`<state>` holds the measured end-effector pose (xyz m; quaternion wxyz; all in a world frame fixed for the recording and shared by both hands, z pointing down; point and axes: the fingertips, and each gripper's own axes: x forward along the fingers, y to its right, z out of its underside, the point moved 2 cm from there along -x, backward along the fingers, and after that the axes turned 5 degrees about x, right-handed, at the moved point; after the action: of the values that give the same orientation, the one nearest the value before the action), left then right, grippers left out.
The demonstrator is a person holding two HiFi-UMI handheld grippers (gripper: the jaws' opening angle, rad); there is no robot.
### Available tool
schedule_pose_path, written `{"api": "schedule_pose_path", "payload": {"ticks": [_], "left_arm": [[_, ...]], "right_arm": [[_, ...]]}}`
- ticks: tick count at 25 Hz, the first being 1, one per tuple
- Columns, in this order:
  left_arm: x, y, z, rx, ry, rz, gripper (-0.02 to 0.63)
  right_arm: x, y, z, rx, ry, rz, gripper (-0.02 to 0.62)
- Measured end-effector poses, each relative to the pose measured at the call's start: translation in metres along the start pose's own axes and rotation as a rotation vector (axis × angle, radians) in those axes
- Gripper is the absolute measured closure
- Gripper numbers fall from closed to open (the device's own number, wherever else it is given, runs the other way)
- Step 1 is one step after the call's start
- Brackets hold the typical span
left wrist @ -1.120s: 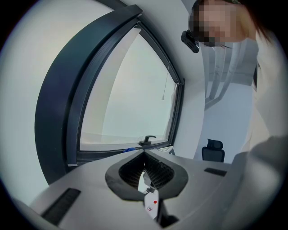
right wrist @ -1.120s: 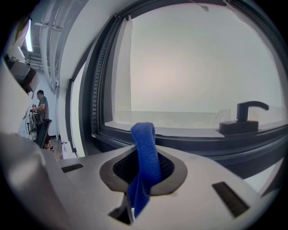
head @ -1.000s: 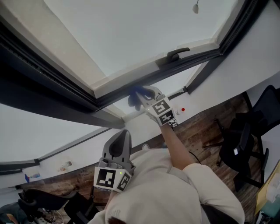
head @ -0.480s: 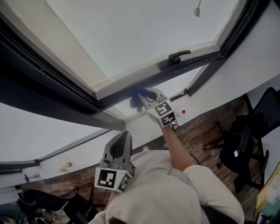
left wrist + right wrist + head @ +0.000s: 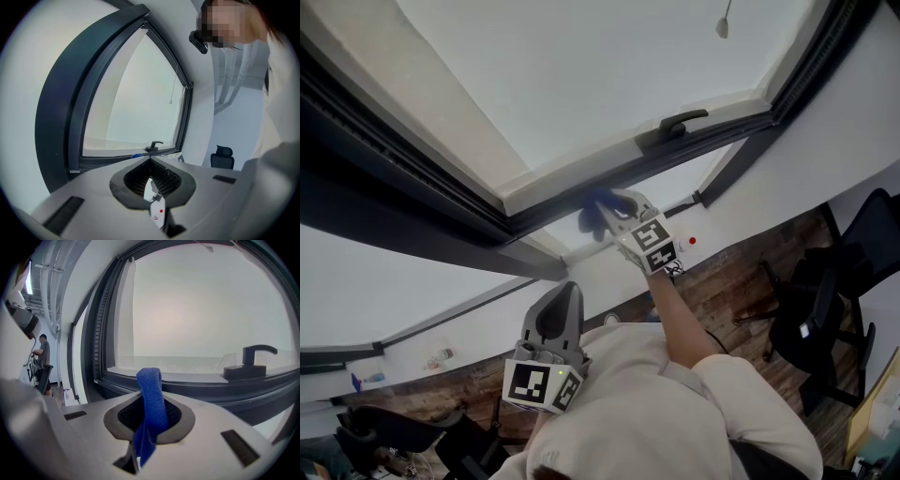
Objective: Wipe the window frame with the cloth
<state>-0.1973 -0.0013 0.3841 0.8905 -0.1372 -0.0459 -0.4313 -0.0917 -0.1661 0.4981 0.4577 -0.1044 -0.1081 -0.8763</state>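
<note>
— What do we have in front of us, biggest first?
— The dark window frame (image 5: 722, 128) fills most of the head view. Its lower bar runs slantwise across, and the pale pane (image 5: 581, 66) sits inside it. In the right gripper view the same bar (image 5: 197, 385) crosses just behind our jaws.
— And beneath it?
— White wall (image 5: 825, 141), then a wooden floor (image 5: 741, 272) with a black office chair (image 5: 825, 300) at its right edge.
— Our grippers?
— The right gripper (image 5: 623, 211) is raised on an outstretched arm to the frame's lower bar, left of the bar's right corner. Its jaws are clenched on the blue cloth (image 5: 152, 404), which stands up out of them in a folded loop with a tail hanging below.
— Where is the cloth against the frame?
— In the head view the cloth (image 5: 595, 211) lies at the lower bar, left of the black handle (image 5: 680, 122). We cannot tell whether it presses on the bar or sits just off it.
— And the left one?
— We hold the left gripper (image 5: 565, 291) low, near our chest and well apart from the frame, with its tips pointing up toward it. Its own view shows the jaws closed together with nothing between them.
— The smallest things?
— The handle (image 5: 255, 357) stands on the right part of the bar, and a pull cord (image 5: 724, 26) hangs near the pane's upper right corner.
</note>
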Motion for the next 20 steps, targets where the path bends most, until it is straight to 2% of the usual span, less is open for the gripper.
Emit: {"api": "schedule_pose_path", "payload": {"ticks": [14, 17, 20], "left_arm": [[0.002, 0.003, -0.001, 0.002, 0.004, -0.003, 0.597], [0.002, 0.003, -0.001, 0.003, 0.005, -0.003, 0.597], [0.004, 0.004, -0.001, 0.005, 0.004, 0.0, 0.597]], "right_arm": [[-0.004, 0.006, 0.0, 0.006, 0.003, 0.009, 0.541], [-0.007, 0.015, 0.001, 0.009, 0.008, 0.037, 0.541], [-0.016, 0.032, -0.001, 0.03, 0.021, 0.1, 0.541]]}}
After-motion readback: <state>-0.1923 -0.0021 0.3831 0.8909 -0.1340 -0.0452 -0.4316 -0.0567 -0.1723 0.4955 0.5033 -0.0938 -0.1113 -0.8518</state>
